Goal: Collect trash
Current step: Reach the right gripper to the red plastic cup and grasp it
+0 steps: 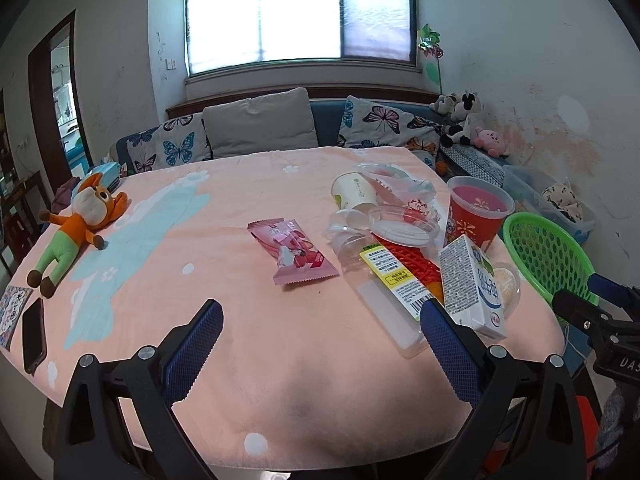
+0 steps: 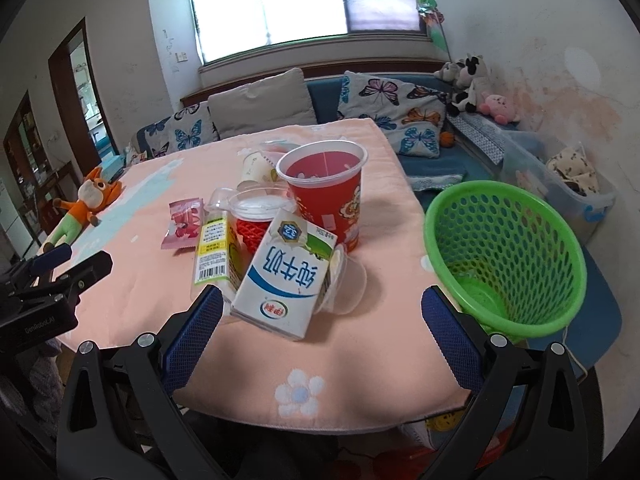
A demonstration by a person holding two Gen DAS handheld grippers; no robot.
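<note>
- A plush toy [image 1: 76,228] and a phone [image 1: 33,336] are seen at the table's left edge.
- The left gripper [image 1: 320,320] is held spread and empty; a pink wrapper [image 1: 292,252] lies ahead.
- The right gripper [image 2: 322,308] is held spread before the milk carton [image 2: 284,276].
- A green basket [image 2: 508,256] is placed rightmost.

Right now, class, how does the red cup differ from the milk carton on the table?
The red cup stands upright; the milk carton leans tilted against the clutter. The cup is round and open-topped; the carton is boxy and closed. The cup is red; the carton is white with blue print. Both sit beside the green basket, untouched by either claw.
</note>
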